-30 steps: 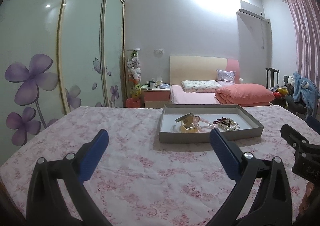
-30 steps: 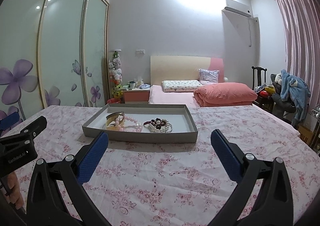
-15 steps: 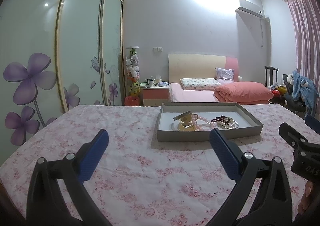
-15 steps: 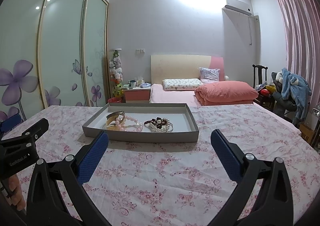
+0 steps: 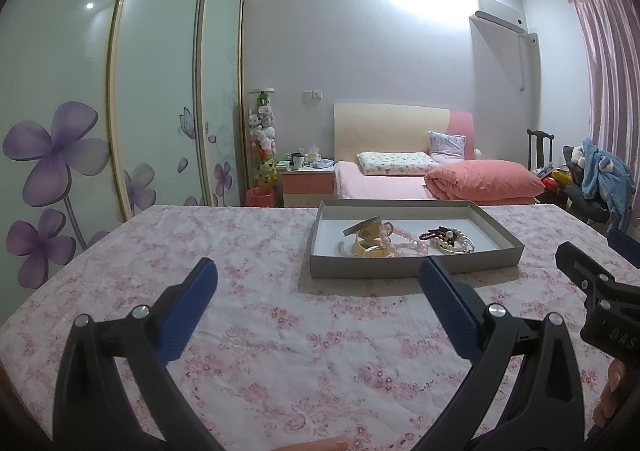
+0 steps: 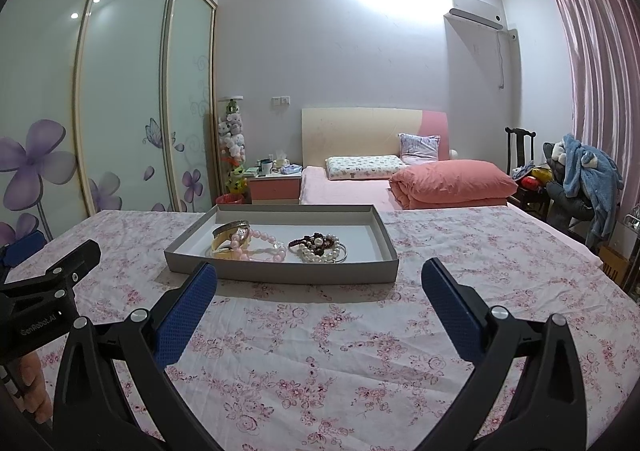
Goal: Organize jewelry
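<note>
A grey shallow tray (image 5: pixel 412 271) (image 6: pixel 280 273) lies on the pink floral tablecloth. In it lie gold bangles (image 5: pixel 366 237) (image 6: pixel 230 237), a pink bead bracelet (image 5: pixel 404 241) (image 6: pixel 260 241) and a heap of pearl and dark bead bracelets (image 5: pixel 450 239) (image 6: pixel 318 247). My left gripper (image 5: pixel 318 291) is open and empty, short of the tray and to its left. My right gripper (image 6: pixel 320 291) is open and empty, just short of the tray's near wall. Each gripper shows at the edge of the other's view.
The floral tablecloth (image 6: pixel 320 351) covers the whole table. Behind it stand a bed with a pink duvet (image 6: pixel 452 183), a bedside cabinet (image 6: pixel 274 187), a sliding wardrobe (image 5: pixel 120 111) at the left and a chair with clothes (image 6: pixel 588 179) at the right.
Both grippers have tilted slightly, so the tray sits a little lower in both views. Both stay open and empty; the jewelry has not moved.
</note>
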Motion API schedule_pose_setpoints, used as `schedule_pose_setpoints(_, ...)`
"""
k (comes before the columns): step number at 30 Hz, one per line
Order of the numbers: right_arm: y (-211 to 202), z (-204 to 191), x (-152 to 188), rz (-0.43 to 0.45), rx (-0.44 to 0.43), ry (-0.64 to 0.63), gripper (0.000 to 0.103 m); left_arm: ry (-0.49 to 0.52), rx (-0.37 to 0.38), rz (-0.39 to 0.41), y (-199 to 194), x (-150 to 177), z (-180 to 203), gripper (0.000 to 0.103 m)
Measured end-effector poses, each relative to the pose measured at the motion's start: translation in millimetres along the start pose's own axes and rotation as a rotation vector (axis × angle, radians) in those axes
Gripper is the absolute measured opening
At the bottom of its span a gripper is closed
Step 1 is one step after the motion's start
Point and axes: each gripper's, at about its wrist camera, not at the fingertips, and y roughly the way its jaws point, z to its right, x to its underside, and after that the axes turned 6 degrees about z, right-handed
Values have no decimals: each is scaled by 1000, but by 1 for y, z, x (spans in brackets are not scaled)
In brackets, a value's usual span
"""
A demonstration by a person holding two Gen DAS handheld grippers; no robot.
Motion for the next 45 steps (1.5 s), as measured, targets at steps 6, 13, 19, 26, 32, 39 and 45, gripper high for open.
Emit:
schedule_pose_setpoints(6,0,0,0,0,-1,0,101,-1,-1,-4,0,1,0,99)
schedule_pose_setpoints(13,0,0,-1,-1,0,0,101,3,3,-7,0,1,2,99)
schedule_pose_setpoints(19,0,0,-1,0,-1,-1,101,3,3,-7,-1,1,3,99)
schedule_pose_setpoints(26,0,-1,1,-2,-1,2,101,6,-2,-9,-1,1,3,99)
schedule_pose_setpoints(32,0,-1,1,-1,-1,1,101,6,-2,-10,0,1,3,99)
schedule_pose_setpoints(39,0,-1,0,-3,-1,3,101,6,-2,-10,0,1,4,99)
schedule_pose_setpoints(45,0,-1,0,-3,-1,3,101,5,-3,-10,0,1,4,99)
